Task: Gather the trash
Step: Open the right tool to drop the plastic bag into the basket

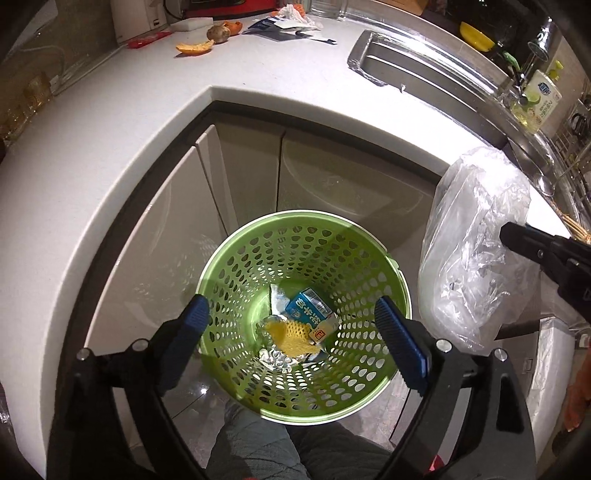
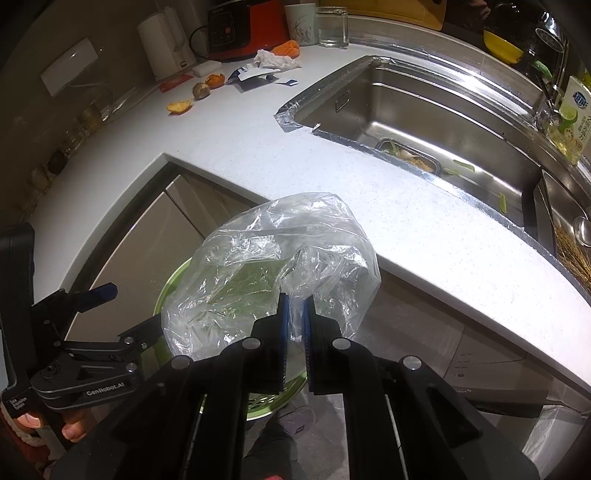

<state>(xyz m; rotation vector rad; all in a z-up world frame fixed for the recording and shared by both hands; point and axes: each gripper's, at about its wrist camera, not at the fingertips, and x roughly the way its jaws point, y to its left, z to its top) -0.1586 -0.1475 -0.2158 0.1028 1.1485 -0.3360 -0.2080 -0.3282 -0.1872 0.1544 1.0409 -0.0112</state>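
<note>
Here, closest to us, the left gripper (image 1: 291, 332) hangs right over the green basket (image 1: 369, 387) with its two blue pads far apart and nothing between them, so I think it is free to fetch more trash. The basket sits on the floor by the cupboard doors (image 1: 177, 221), under the edge of the counter (image 1: 277, 70), which looks like a good spot because things can drop straight down into it. At the bottom lie three bits of trash: one blue carton (image 1: 310, 312), one yellow net (image 1: 291, 336) and one shiny crumpled wrapper (image 1: 275, 356). They are touching each other in a little heap. Next to the basket, the right gripper (image 2: 295, 332) has its pads pressed together on one clear plastic bag (image 2: 273, 266). The bag hangs above the basket's rim, a bit to the side, so it probably goes in next. Farther away, the white counter holds more trash that is not picked up yet. I count two pieces of orange peel (image 2: 180, 107) on the open counter, one small brown round thing (image 2: 201, 90), one crumpled white tissue (image 2: 275, 59), some torn blue and white paper (image 2: 255, 75) and one red wrapper (image 2: 175, 82). Another orange bit sits behind the tissue. The sink (image 2: 424, 110) on the right has green scraps in it, and its strainer holds food bits. At the very back stand one red cooker (image 2: 245, 27), one mug and one glass.
</note>
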